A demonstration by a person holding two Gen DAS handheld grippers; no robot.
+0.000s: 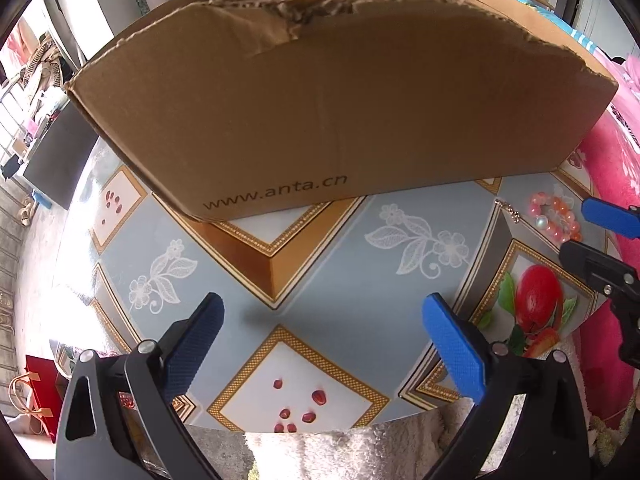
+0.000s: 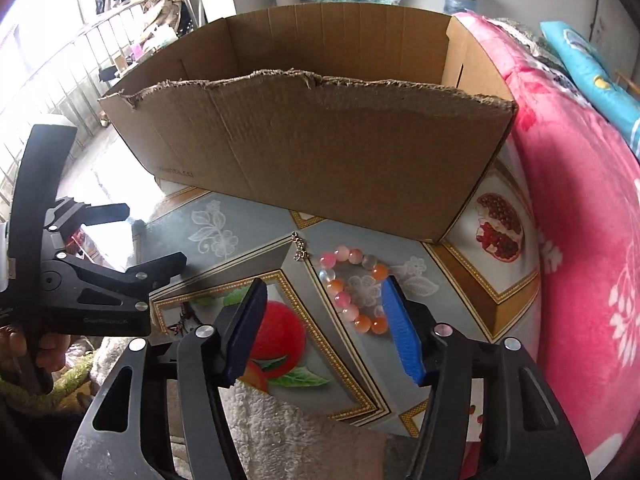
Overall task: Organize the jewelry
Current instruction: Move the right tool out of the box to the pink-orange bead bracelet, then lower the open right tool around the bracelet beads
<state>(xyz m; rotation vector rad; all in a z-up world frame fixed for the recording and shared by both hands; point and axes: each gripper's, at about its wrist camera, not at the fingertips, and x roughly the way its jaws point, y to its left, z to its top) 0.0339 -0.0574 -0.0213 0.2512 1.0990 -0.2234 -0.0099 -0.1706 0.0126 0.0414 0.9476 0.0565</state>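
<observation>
Right gripper (image 2: 324, 320) fingers spread wide, empty, near bead bracelet (image 2: 352, 290), small chain (image 2: 298, 248) beside bracelet, cardboard box (image 2: 320, 140) behind bracelet, left gripper (image 1: 324, 340) parted, empty

One cardboard box (image 2: 320, 148) stands on the table (image 2: 248, 216). One bead bracelet (image 2: 352, 292) and one small chain (image 2: 298, 250) lie near its right edge.

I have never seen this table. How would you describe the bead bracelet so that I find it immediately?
Find the big open cardboard box on the patterned table. In front of its right corner, near the pink blanket, lies the bead bracelet, just ahead of the open right gripper. It is a ring of round pink, orange and clear beads, unlike the thin metal chain beside it.
</observation>
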